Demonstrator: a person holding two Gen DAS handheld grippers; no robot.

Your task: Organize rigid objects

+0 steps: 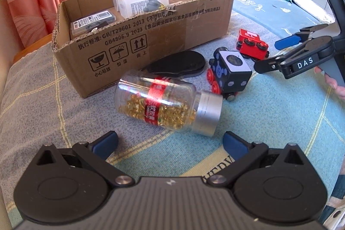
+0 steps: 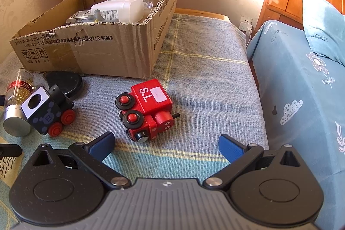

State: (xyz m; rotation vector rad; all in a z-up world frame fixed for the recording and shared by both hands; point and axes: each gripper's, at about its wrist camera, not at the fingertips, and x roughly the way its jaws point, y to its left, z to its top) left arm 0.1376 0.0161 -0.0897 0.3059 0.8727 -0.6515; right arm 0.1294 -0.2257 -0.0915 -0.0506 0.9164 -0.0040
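Note:
A clear jar of gold pins [image 1: 166, 105] with a silver lid lies on its side just ahead of my open, empty left gripper [image 1: 170, 142]. Behind it lie a black toy train [image 1: 229, 72], a red toy train [image 1: 251, 43] and a flat black oval object [image 1: 179, 65]. In the right wrist view the red train [image 2: 146, 111] lies on its side just ahead of my open, empty right gripper [image 2: 166, 146]; the black train [image 2: 46, 110], the jar [image 2: 17, 105] and the black oval object [image 2: 64, 81] lie to the left. The right gripper also shows in the left wrist view [image 1: 269, 55].
An open cardboard box [image 1: 138, 44] [image 2: 92, 51] at the back holds white and clear containers and small packs. Everything rests on a grey and blue plaid blanket [image 2: 204, 70]. A bed with blue bedding [image 2: 301, 83], a pillow and a wooden headboard is on the right. Pink curtains hang behind.

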